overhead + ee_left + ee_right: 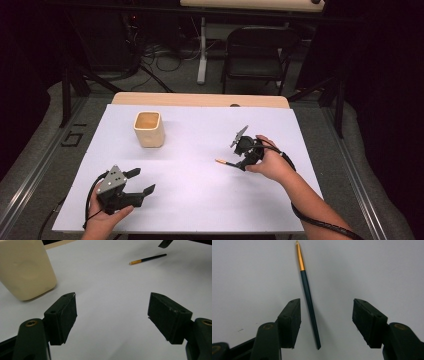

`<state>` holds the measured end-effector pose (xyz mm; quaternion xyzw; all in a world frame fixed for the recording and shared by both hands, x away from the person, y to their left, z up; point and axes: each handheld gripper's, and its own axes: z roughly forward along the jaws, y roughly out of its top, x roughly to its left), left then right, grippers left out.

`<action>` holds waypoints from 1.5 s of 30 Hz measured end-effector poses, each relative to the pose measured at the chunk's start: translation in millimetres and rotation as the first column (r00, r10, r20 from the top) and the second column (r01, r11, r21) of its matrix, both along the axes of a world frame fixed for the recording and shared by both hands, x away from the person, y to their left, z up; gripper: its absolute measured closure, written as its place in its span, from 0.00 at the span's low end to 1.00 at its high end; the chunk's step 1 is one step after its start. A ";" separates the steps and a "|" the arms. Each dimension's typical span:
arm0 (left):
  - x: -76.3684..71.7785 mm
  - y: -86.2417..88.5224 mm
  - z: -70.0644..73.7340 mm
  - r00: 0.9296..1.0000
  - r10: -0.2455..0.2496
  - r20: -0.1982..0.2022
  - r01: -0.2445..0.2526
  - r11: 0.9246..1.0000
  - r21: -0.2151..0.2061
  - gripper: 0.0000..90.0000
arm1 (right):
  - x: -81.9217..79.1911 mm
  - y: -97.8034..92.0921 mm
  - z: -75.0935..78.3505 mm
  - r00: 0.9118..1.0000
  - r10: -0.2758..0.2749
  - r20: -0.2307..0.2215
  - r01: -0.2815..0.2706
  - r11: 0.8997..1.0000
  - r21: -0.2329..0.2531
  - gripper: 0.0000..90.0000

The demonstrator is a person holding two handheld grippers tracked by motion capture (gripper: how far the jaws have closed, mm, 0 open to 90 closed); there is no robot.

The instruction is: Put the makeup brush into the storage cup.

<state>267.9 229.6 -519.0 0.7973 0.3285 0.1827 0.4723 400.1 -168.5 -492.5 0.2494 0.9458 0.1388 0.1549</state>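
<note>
A thin brush (226, 162) with a dark handle and a gold ferrule lies on the white sheet (200, 200), right of centre. My right gripper (242, 160) hovers over its handle end, open. In the right gripper view the brush (308, 297) lies flat between the two jaws of this gripper (325, 315), closer to the left one, and neither jaw touches it. A cream square cup (149, 129) stands upright at the back left. My left gripper (142, 181) is open near the front left and holds nothing. Its own view shows the gripper (112, 307), the cup (25, 270) and the brush (148, 259) farther off.
The white sheet covers most of a wooden table (200, 99). A black folding chair (257, 55) and cables sit on the floor behind the table. Bare sheet lies between the two grippers.
</note>
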 end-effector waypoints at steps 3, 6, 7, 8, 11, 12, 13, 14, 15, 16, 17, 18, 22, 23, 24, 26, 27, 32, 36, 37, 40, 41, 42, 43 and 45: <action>0.1 -0.3 -0.2 1.000 -0.001 -0.002 0.001 1.000 -0.001 0.26 | 5.2 2.1 0.0 1.000 0.008 -0.011 -0.009 1.000 -0.011 0.44; 0.2 -0.4 -0.3 1.000 -0.002 -0.002 0.002 1.000 -0.001 0.26 | 8.8 3.3 -1.5 1.000 0.008 -0.028 -0.009 1.000 -0.010 0.41; 0.3 -0.4 -0.3 1.000 -0.003 -0.002 0.003 1.000 0.000 0.26 | 8.8 3.3 -1.5 1.000 0.008 -0.028 -0.009 1.000 -0.010 0.41; 0.4 -0.4 -0.4 1.000 -0.003 -0.003 0.003 1.000 -0.001 0.26 | 10.3 3.3 -1.6 0.999 0.011 -0.032 -0.012 1.000 -0.015 0.40; 0.3 -0.5 -0.4 1.000 -0.004 -0.003 0.004 1.000 0.000 0.26 | 12.7 3.9 -2.3 0.999 0.010 -0.048 -0.011 1.000 -0.024 0.40; 0.3 -0.5 -0.4 1.000 -0.004 -0.002 0.004 1.000 0.000 0.26 | 13.2 4.1 -3.0 0.999 0.007 -0.053 -0.008 1.000 -0.021 0.40; 0.3 -0.4 -0.4 1.000 -0.004 -0.003 0.004 1.000 0.000 0.26 | 14.7 4.0 -3.6 0.998 0.013 -0.057 -0.015 1.000 -0.027 0.40; 0.3 -0.3 -0.4 1.000 -0.004 -0.002 0.004 1.000 0.001 0.26 | 14.7 4.0 -3.6 0.998 0.013 -0.057 -0.015 1.000 -0.027 0.40; 0.3 -0.3 -0.4 1.000 -0.004 -0.003 0.004 1.000 0.000 0.26 | 15.2 3.8 -3.5 0.998 0.012 -0.061 -0.014 0.999 -0.034 0.41; 0.3 -0.3 -0.4 1.000 -0.004 -0.002 0.004 1.000 0.001 0.26 | 16.3 3.6 -4.3 0.998 0.014 -0.063 -0.015 1.000 -0.026 0.42; 0.3 -0.3 -0.4 1.000 -0.004 -0.002 0.004 1.000 0.001 0.26 | 16.3 3.6 -4.3 0.998 0.014 -0.063 -0.015 1.000 -0.026 0.42; 0.3 -0.4 -0.4 1.000 -0.004 -0.002 0.004 1.000 0.000 0.26 | 16.8 3.4 -4.3 0.998 0.016 -0.064 -0.018 0.999 -0.029 0.42; 0.5 -0.7 -0.6 1.000 -0.004 -0.003 0.004 1.000 0.001 0.26 | 16.9 4.5 -5.7 0.997 0.013 -0.080 -0.015 0.999 -0.036 0.46; 0.5 -0.7 -0.7 1.000 -0.003 -0.004 0.003 1.000 0.001 0.26 | 17.0 5.0 -6.1 0.996 0.014 -0.083 -0.018 0.999 -0.043 0.47; 0.4 -0.9 -0.8 1.000 -0.002 -0.006 0.002 1.000 -0.002 0.26 | 17.6 5.1 -7.1 0.996 0.022 -0.083 -0.026 0.999 -0.044 0.48; 0.5 -0.9 -0.9 1.000 -0.003 -0.007 0.003 1.000 0.000 0.26 | 17.4 7.1 -9.0 0.995 0.023 -0.096 -0.027 0.998 -0.048 0.52; 0.5 -1.0 -1.0 1.000 -0.004 -0.007 0.004 1.000 0.000 0.27 | 17.1 8.0 -10.0 0.995 0.022 -0.098 -0.027 0.999 -0.048 0.54; 0.8 -1.1 -1.3 1.000 -0.004 -0.006 0.004 1.000 0.001 0.27 | 16.5 11.8 -12.0 0.993 0.045 -0.106 -0.051 0.997 -0.059 0.58; 0.7 -1.4 -1.4 1.000 -0.004 -0.007 0.004 1.000 -0.001 0.27 | 16.8 14.9 -12.6 0.992 0.056 -0.112 -0.064 0.996 -0.065 0.62; 1.0 -1.4 -1.6 1.000 -0.005 -0.007 0.005 1.000 0.000 0.27 | 17.4 15.7 -13.4 0.992 0.061 -0.114 -0.069 0.995 -0.069 0.64; 1.2 -1.4 -1.6 1.000 -0.006 -0.006 0.006 1.000 0.001 0.27 | 18.8 16.9 -14.2 0.990 0.065 -0.126 -0.075 0.994 -0.076 0.67; 1.2 -1.4 -1.6 1.000 -0.007 -0.006 0.007 1.000 0.002 0.27 | 18.8 16.9 -14.2 0.990 0.065 -0.126 -0.075 0.994 -0.076 0.67; 1.2 -1.4 -1.6 1.000 -0.007 -0.006 0.007 1.000 0.003 0.27 | 18.8 17.3 -15.0 0.990 0.061 -0.130 -0.071 0.995 -0.072 0.68; 1.2 -1.2 -1.5 1.000 -0.009 -0.007 0.009 1.000 0.003 0.27 | 19.0 18.4 -15.9 0.989 0.060 -0.135 -0.071 0.994 -0.079 0.70; 1.2 -1.2 -1.5 1.000 -0.008 -0.007 0.008 1.000 0.003 0.27 | 19.6 19.0 -17.4 0.988 0.063 -0.144 -0.076 0.993 -0.087 0.72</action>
